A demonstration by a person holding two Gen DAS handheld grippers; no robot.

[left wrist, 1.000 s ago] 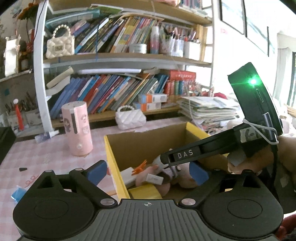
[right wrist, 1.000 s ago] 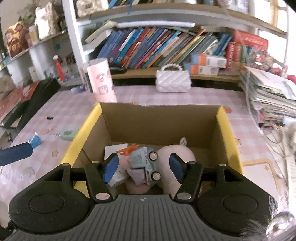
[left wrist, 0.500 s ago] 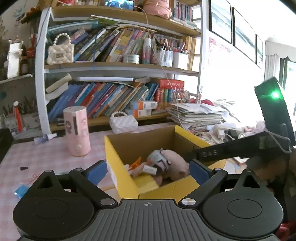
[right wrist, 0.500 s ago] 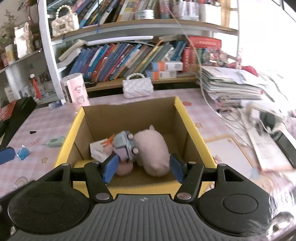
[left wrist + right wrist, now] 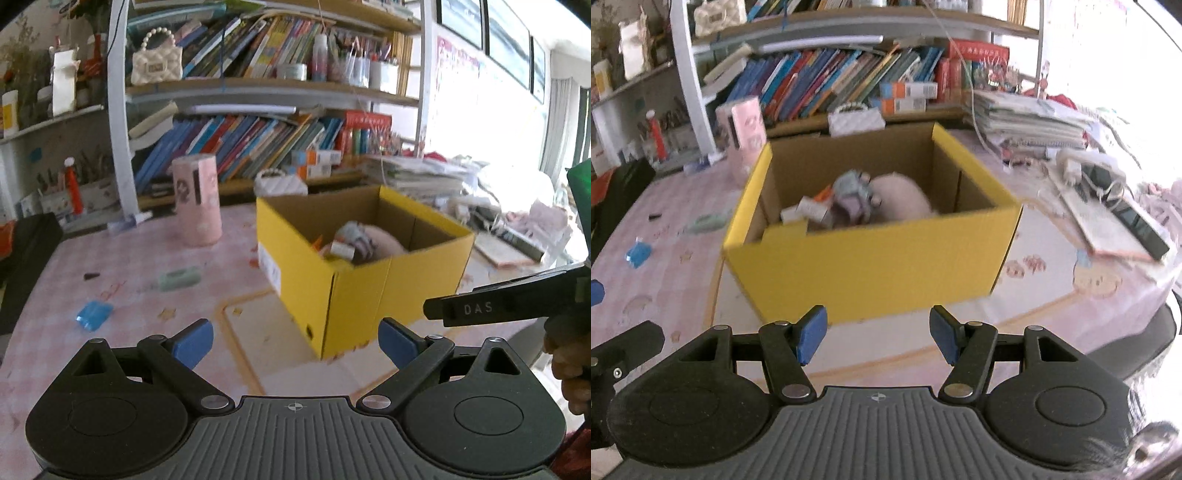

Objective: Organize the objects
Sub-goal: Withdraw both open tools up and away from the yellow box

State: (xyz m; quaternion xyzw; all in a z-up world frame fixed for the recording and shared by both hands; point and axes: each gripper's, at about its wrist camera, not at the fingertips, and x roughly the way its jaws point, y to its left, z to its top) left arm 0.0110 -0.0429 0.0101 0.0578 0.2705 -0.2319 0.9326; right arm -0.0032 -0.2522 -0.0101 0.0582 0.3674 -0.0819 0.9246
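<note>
Yellow box (image 5: 369, 280) stands on pink table (image 5: 122, 280), toys inside. Left wrist view: left gripper (image 5: 295, 343) jaws apart, empty, short of box corner; right-hand tool's black arm (image 5: 509, 301) crosses at right; pink canister (image 5: 197, 199), blue packet (image 5: 94, 314), green eraser (image 5: 179, 278) on open table left.

Right wrist view: right gripper (image 5: 879, 334) jaws apart, empty, before box's (image 5: 871, 262) near wall; toy car (image 5: 851, 190) against pink plush (image 5: 905, 197) inside; paper stack (image 5: 1030, 118), cables crowd right.

The letters "DAS" are printed in white on the black arm of the right gripper (image 5: 476, 309), seen from the left wrist. A white label (image 5: 272, 266) is stuck on the yellow box (image 5: 362, 291), but its print cannot be read.
</note>
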